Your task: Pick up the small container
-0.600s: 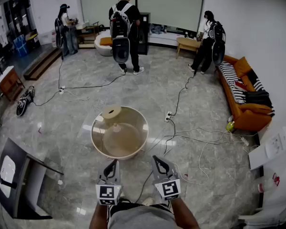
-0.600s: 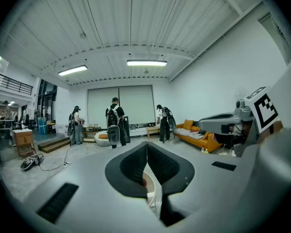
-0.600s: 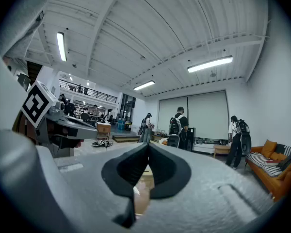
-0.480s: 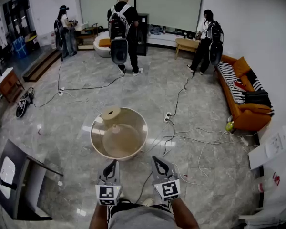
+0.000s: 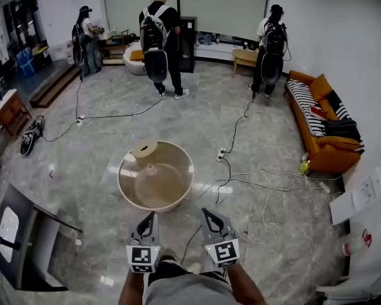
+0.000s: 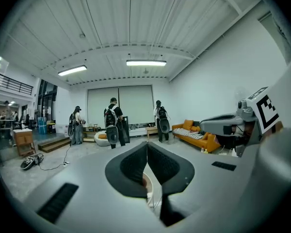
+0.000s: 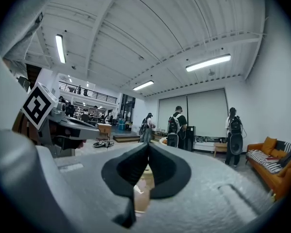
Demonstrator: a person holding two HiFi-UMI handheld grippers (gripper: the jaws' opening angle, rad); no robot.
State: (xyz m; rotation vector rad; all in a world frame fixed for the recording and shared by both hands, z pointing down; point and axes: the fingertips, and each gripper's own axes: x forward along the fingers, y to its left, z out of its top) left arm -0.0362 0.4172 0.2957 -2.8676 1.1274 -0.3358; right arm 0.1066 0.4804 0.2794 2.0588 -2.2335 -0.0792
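1. At the far left a wooden cabinet (image 5: 11,108) stands against the wall. A pair of dark shoes (image 5: 30,138) lies just beside it, with wooden steps (image 5: 56,84) farther back. A dark slanted panel (image 5: 22,246) fills the near left corner.
2. The glossy grey marble floor (image 5: 197,119) reflects the ceiling lights. A black cable (image 5: 124,115) trails across it from the left.
3. Three people stand at the far end, all wearing backpack rigs: one at the far left (image 5: 86,40), one in the middle (image 5: 159,40), and one to the right (image 5: 270,43).
4. A large round beige tub (image 5: 126,192) sits on the floor in the middle of the room. The small container (image 5: 144,149), beige and round, rests at the tub's far left rim. A pale shape inside the tub is too faint to identify.
5. The left gripper (image 5: 152,217) is held near the person, short of the tub. Its fingers are pressed together with nothing between them.
6. The right gripper (image 5: 207,214) is alongside, apart from the tub. Its fingers are likewise fully closed and empty.
7. A power strip (image 5: 221,153) lies to the right of the tub, and white cables (image 5: 267,183) sprawl across the floor beyond it.
8. An orange sofa (image 5: 327,154) with a striped cushion (image 5: 308,107) lines the right wall. A low wooden table (image 5: 246,56) stands at the far end.
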